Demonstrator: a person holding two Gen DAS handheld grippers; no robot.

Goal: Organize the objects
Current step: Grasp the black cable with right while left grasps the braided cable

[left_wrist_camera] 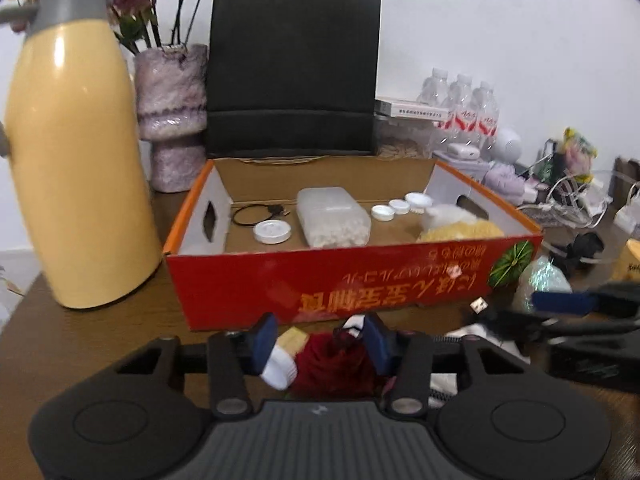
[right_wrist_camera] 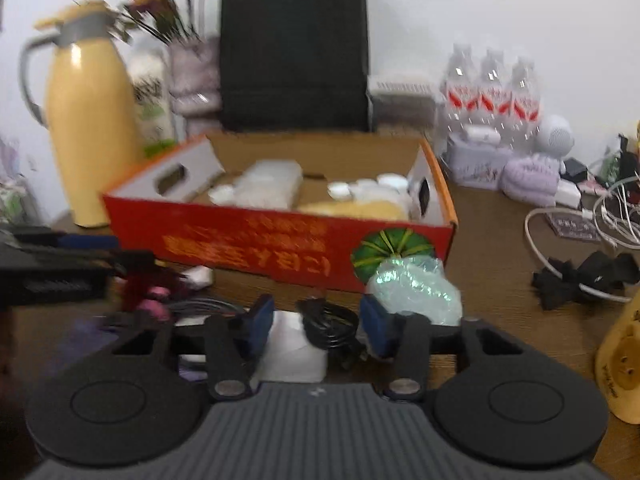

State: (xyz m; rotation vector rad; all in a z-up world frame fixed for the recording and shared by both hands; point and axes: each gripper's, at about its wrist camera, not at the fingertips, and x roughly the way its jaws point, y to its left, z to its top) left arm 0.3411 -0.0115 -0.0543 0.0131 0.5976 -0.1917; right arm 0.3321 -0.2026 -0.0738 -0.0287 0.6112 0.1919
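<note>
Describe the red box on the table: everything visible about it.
The red box is an open, lidless cardboard tray: red outside with upside-down yellow print and a green melon picture at one corner, orange rim, plain brown inside, white end walls with cut-out handholds. It sits flat on the brown table, before a black bag, beside a yellow jug. Inside lie a clear tub, white caps, a black cable and a yellow plush.

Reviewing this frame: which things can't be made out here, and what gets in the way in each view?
- Left wrist view: whether the left gripper pads press the dark red cloth bundle; the gripper body covers its lower part.
- Right wrist view: whether the right gripper grips the black cable; motion blur.
- Right wrist view: contents of the red box; blurred.
- Both views: the black paper bag interior; its front hides it.
</note>
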